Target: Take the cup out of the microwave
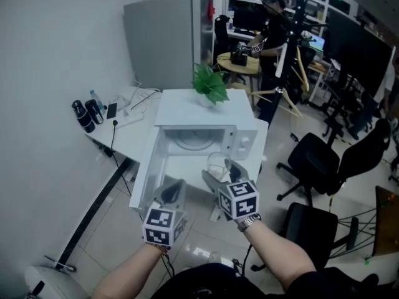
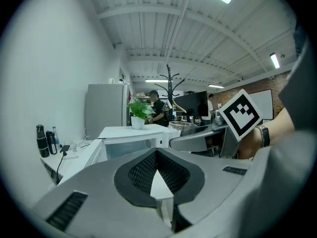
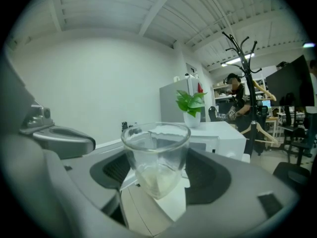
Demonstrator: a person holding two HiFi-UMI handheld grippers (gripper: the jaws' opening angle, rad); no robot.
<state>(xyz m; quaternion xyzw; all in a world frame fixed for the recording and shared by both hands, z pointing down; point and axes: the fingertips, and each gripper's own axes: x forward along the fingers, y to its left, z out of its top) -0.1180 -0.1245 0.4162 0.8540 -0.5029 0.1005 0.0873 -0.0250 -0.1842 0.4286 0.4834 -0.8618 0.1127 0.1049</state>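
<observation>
White boxy microwave [image 1: 206, 120] stands open before us; our right gripper [image 1: 223, 173] clamps one clear round cup [image 3: 156, 152], left gripper [image 2: 156, 152] jaws together, empty.

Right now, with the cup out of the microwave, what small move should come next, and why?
Probably carry the cup to the white table beside the microwave and set it down: the right gripper holds it upright, already outside the open door, so only placing seems left.

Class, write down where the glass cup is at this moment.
The glass cup is gripped upright in the right hand-held gripper, outside the microwave, just in front of its open cavity at the head view's centre.
</observation>
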